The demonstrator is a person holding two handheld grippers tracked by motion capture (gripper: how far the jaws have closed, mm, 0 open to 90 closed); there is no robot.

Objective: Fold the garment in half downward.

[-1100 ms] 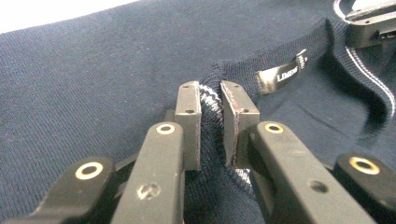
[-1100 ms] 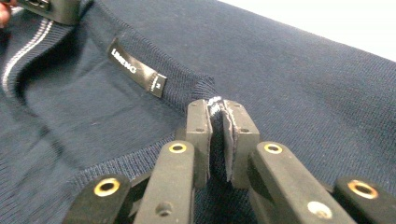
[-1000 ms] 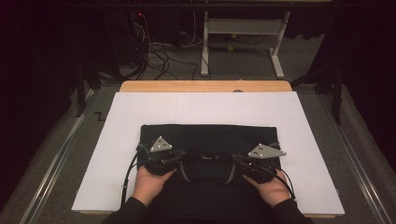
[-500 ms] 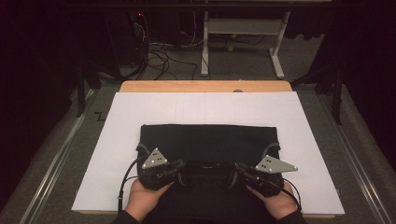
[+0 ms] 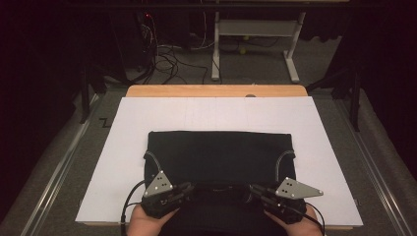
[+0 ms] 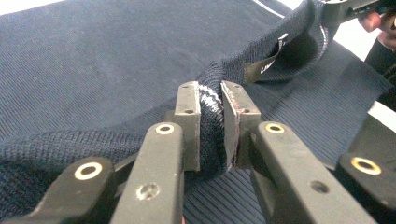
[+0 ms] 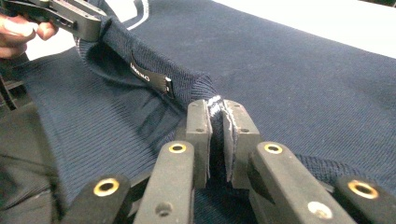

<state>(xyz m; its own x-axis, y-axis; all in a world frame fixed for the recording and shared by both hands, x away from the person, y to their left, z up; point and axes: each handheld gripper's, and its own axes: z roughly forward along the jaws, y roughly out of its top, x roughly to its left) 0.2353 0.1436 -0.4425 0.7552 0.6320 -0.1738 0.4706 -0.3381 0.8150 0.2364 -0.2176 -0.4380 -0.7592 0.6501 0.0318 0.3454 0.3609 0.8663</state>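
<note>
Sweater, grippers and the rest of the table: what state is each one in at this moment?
Sweater: dark knit, folded on the sheet, neckline edge pinched at two spots, inner label showing.
Left gripper: shut on the sweater's neckline rib.
Right gripper: shut on the same rib, further along.
White sheet: flat, covering most of the table.
Table: wooden far edge bare.

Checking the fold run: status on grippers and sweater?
Left gripper and right gripper both clamped on the collar of the navy sweater. Sweater flat on white sheet. Nothing in the way.
</note>
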